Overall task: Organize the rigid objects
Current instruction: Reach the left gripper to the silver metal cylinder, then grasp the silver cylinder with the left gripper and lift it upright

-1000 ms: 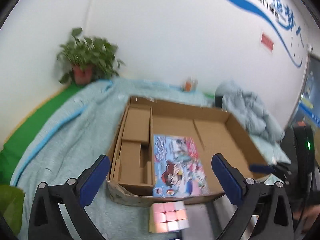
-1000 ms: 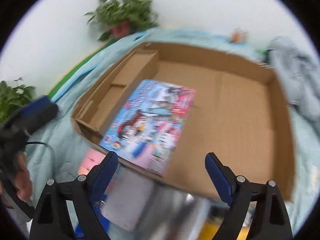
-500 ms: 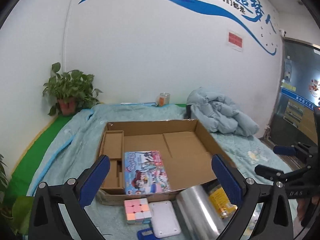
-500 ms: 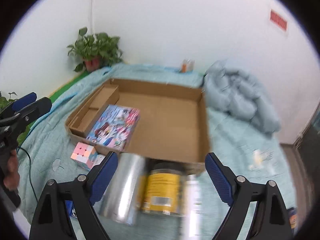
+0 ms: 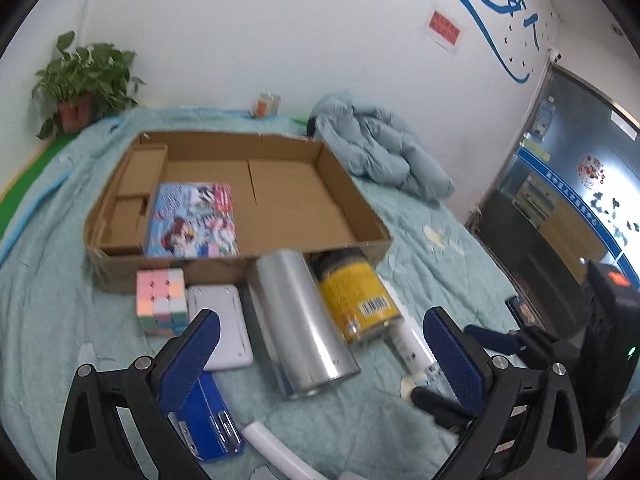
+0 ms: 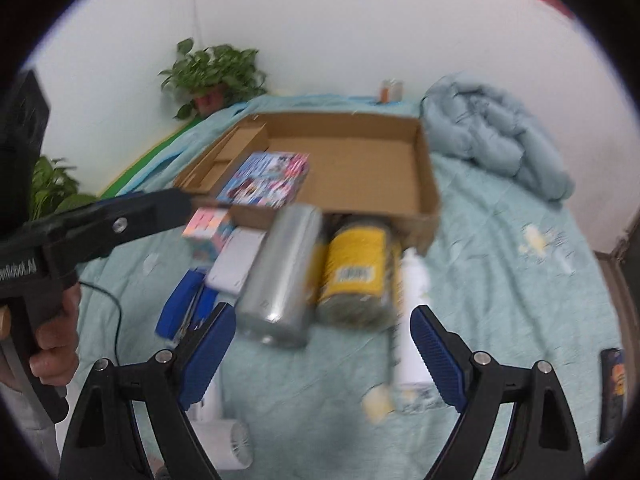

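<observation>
Cardboard tray (image 5: 360,216) holding only a colourful picture book (image 5: 192,220); silver can (image 5: 300,320), yellow-labelled jar (image 5: 356,296), pastel cube (image 5: 160,300) lying just outside. Left gripper (image 5: 320,360), right gripper (image 6: 320,348) hanging spread, gripping nothing.

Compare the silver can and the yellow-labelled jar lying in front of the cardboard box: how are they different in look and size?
The silver can is plain, shiny metal with no label; the yellow-labelled jar has a yellow wrap with a barcode and a dark lid end toward the cardboard box. The silver can looks longer than the jar. Both lie on their sides, side by side on the blanket, neither held by a gripper.
</observation>
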The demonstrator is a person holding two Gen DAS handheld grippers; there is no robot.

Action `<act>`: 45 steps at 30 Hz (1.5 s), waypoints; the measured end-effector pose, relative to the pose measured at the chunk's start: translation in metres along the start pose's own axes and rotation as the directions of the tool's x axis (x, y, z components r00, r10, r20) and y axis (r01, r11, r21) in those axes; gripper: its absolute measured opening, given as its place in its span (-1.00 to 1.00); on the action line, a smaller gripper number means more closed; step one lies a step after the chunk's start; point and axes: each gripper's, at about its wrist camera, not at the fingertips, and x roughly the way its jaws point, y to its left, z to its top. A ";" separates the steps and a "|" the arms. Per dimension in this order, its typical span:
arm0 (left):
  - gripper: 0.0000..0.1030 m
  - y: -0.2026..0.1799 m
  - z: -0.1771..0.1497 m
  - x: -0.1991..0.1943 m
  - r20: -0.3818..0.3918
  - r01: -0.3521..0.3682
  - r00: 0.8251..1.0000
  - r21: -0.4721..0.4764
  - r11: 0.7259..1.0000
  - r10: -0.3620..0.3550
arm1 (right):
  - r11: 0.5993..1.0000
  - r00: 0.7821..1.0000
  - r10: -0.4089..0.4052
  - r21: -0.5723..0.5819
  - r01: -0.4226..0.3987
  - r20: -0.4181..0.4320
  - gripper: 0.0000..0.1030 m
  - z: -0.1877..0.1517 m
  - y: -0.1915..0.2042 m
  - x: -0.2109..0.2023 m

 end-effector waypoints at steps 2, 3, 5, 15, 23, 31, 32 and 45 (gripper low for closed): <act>0.99 0.005 -0.006 0.013 -0.033 0.017 0.999 -0.008 1.000 -0.017 | 1.000 0.999 0.027 0.010 -0.027 -0.024 0.73 -0.009 0.005 0.014; 0.99 0.008 -0.006 0.020 -0.051 0.019 0.998 -0.012 1.000 -0.020 | 0.999 0.998 0.045 0.021 -0.045 -0.036 0.73 -0.012 0.005 0.019; 0.98 0.013 -0.009 0.033 -0.086 0.026 0.996 -0.016 1.000 -0.028 | 0.993 0.993 0.100 0.068 -0.096 -0.058 0.73 -0.018 0.002 0.029; 0.97 0.040 -0.001 0.105 -0.204 0.113 0.970 -0.105 0.988 -0.133 | 0.957 0.966 0.244 0.180 -0.226 -0.084 0.73 -0.007 -0.006 0.055; 0.48 0.068 0.002 0.168 -0.328 0.092 0.933 -0.184 0.979 -0.150 | 0.946 0.944 0.265 0.241 -0.216 -0.195 0.61 0.005 -0.005 0.104; 0.46 0.074 -0.003 0.167 -0.338 0.076 0.930 -0.202 0.977 -0.142 | 0.964 0.942 0.243 0.168 -0.208 -0.229 0.56 0.006 0.009 0.109; 0.46 0.073 -0.004 0.166 -0.341 0.074 0.929 -0.203 0.976 -0.141 | 0.964 0.939 0.244 0.167 -0.208 -0.240 0.56 0.006 0.009 0.108; 0.42 0.062 -0.017 0.143 -0.309 0.087 0.940 -0.195 0.977 -0.145 | 0.984 0.949 0.174 0.093 -0.154 -0.263 0.59 0.003 0.015 0.104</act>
